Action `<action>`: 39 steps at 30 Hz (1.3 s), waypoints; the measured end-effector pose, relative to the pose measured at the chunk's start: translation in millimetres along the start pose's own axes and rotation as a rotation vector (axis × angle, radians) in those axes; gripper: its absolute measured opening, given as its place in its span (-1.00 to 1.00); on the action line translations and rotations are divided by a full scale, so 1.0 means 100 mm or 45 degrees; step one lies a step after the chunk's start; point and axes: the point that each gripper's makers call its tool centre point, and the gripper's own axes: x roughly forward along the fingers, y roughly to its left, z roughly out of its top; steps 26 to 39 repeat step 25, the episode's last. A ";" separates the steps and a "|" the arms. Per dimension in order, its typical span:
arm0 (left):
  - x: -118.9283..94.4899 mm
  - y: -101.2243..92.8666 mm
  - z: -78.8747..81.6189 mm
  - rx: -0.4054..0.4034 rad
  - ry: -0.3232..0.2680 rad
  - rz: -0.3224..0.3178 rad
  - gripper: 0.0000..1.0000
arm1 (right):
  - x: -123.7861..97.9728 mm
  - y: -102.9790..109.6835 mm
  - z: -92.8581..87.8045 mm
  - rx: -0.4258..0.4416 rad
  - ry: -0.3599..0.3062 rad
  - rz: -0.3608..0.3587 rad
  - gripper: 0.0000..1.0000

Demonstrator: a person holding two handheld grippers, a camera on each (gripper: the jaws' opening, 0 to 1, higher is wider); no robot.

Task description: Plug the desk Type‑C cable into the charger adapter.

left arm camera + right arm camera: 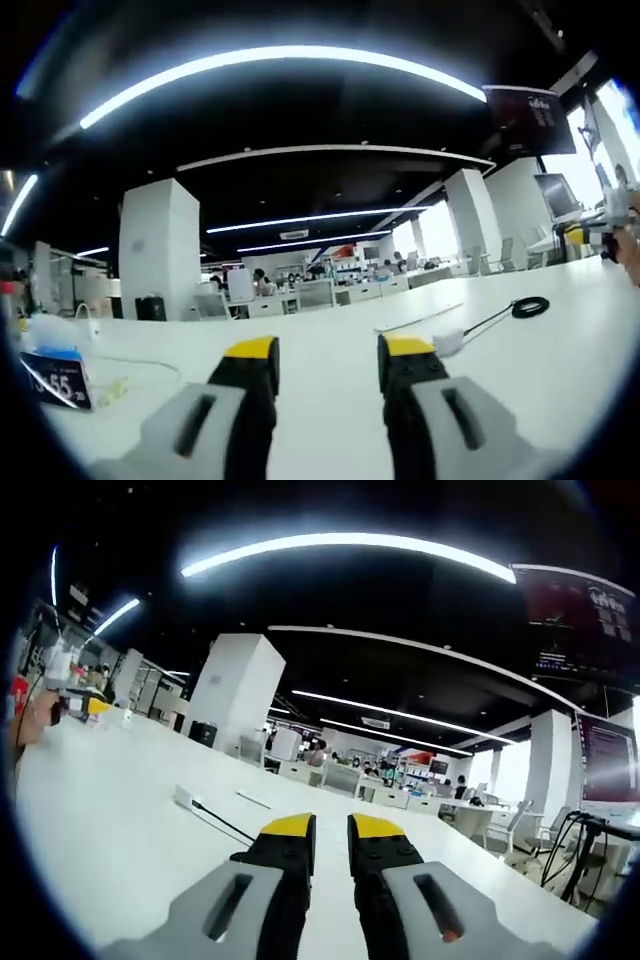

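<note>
Left gripper view: left gripper [327,362] fingers apart, empty, over white tabletop [330,370].
Charger adapter [447,343]: white, black cable [520,309] attached.
Right gripper view: right gripper [331,842] fingers slightly apart, empty.

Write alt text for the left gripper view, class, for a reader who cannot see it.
The left tool, its yellow-tipped black jaws apart and empty, hovers over a white desk. Just beyond the right jaw lies a small white charger adapter, with a thin black cable running to a coil. A blue price card sits at left.

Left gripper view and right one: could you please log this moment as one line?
left gripper open, empty | right gripper open, empty | cable on desk | adapter unplugged
</note>
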 end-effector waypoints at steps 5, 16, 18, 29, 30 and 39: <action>0.00 -0.01 0.02 -0.003 -0.018 -0.014 -0.06 | 0.01 0.02 -0.03 0.018 0.014 0.011 -0.74; 0.01 0.01 -0.01 0.010 0.001 0.003 0.03 | 0.05 0.10 -0.16 -0.063 0.110 0.025 -0.70; 0.01 0.00 -0.01 -0.004 0.002 -0.009 0.04 | 0.05 0.12 -0.17 -0.076 0.116 0.030 -0.68; 0.02 -0.01 -0.05 -0.026 0.024 -0.017 0.10 | 0.06 0.15 -0.18 -0.117 0.129 0.042 -0.66; 0.02 -0.01 -0.05 -0.026 0.024 -0.017 0.10 | 0.06 0.15 -0.18 -0.117 0.129 0.042 -0.66; 0.02 -0.01 -0.05 -0.026 0.024 -0.017 0.10 | 0.06 0.15 -0.18 -0.117 0.129 0.042 -0.66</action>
